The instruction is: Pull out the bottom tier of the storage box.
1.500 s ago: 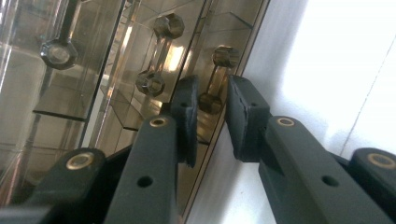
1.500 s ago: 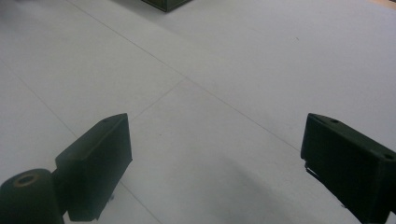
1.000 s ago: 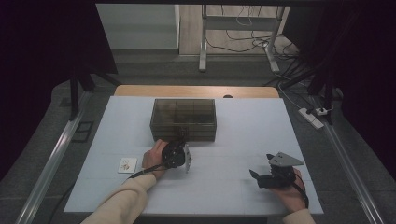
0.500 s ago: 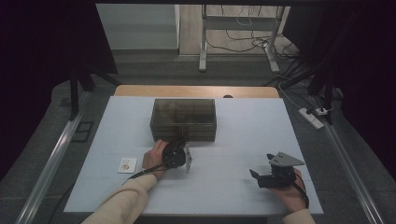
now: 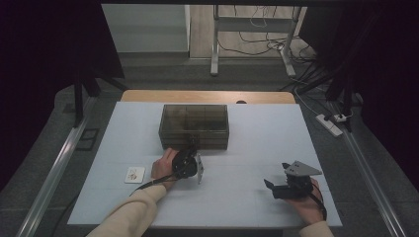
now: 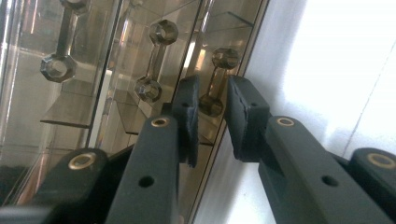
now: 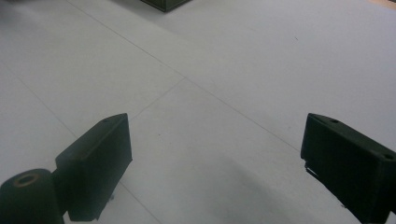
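A smoky see-through drawer box (image 5: 193, 123) stands on the white table (image 5: 257, 133). My left gripper (image 5: 191, 146) is pressed up to its front face. In the left gripper view, the box front (image 6: 70, 107) carries several dumbbell-shaped handles, and my left gripper (image 6: 213, 93) has its pads closed on either side of one drawer handle (image 6: 219, 58). My right gripper (image 5: 274, 177) rests on the table at the front right, pointing left. Its jaws stand wide apart over bare table in the right gripper view (image 7: 219, 128), with nothing between them.
A small white card (image 5: 134, 174) lies on the table left of my left hand. A corner of the box (image 7: 163, 3) shows at the top of the right gripper view. A power strip (image 5: 330, 123) lies on the floor to the right.
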Motion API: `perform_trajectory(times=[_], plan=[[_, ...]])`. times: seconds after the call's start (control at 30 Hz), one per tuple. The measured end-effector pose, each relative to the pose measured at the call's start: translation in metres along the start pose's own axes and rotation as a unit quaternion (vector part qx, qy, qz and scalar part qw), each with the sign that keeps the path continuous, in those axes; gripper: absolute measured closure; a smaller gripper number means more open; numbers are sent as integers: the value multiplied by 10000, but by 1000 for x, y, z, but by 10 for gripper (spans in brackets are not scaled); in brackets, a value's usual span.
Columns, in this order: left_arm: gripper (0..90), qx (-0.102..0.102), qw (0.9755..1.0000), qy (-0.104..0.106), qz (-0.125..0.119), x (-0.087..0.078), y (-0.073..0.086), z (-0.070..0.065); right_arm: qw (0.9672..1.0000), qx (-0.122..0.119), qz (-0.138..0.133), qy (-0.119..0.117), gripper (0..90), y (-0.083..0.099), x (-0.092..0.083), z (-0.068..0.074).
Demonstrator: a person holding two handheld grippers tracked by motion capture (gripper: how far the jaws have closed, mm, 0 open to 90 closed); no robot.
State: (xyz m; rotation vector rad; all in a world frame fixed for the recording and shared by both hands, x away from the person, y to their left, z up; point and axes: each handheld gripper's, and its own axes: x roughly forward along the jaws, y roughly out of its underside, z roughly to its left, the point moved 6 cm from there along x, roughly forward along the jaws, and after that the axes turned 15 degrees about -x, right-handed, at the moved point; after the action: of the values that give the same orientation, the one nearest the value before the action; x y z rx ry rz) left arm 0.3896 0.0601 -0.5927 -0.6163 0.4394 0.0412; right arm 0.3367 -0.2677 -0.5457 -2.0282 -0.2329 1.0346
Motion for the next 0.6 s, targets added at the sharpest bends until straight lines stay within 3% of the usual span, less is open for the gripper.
perform_trajectory(times=[0.6], plan=[[770, 252, 9996, -133, 5, 0, 1, -1, 10000, -3, 16, -1, 85, 0, 0, 0]])
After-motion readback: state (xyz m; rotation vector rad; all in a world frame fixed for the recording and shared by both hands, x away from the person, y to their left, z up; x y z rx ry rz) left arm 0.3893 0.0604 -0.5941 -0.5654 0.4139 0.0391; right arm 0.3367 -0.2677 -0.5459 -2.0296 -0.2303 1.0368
